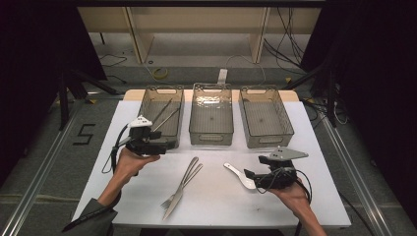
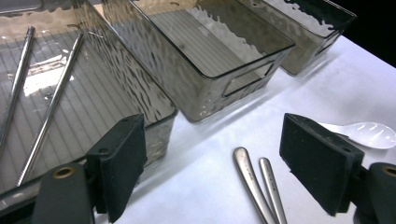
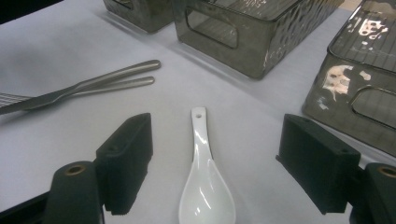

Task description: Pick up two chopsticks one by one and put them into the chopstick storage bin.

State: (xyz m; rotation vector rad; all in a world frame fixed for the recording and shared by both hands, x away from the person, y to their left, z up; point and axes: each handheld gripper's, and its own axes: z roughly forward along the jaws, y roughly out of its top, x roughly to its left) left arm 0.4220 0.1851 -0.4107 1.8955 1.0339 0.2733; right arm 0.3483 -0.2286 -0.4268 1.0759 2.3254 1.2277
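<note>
White counter with three smoky clear plastic bins in a row along the far edge. Left bin holds two metal chopsticks lying lengthwise, roughly parallel; middle bin and right bin look empty. On the open counter in front: a metal fork and knife lying together, crossed or overlapped near the middle, handles pointing toward the bins, tines toward the person. To their right a white ceramic spoon, handle pointing up-left, bowl just beside the right tongs. Left tongs held in the left hand, over the near end of the left bin, jaws spread wide with nothing between them; in the left gripper view the near wall of the left bin sits just past the left jaw, the fork and knife handles lie between the jaws farther off, and the spoon peeks out behind the right jaw. Right tongs held in the right hand, low over the counter near the front right, jaws also wide open and empty. In the right gripper view the spoon lies flat on the counter centred between the jaws, bowl nearest the camera, handle pointing away, neither jaw touching it. Fork and knife are off to the left in that view, bins beyond.
</note>
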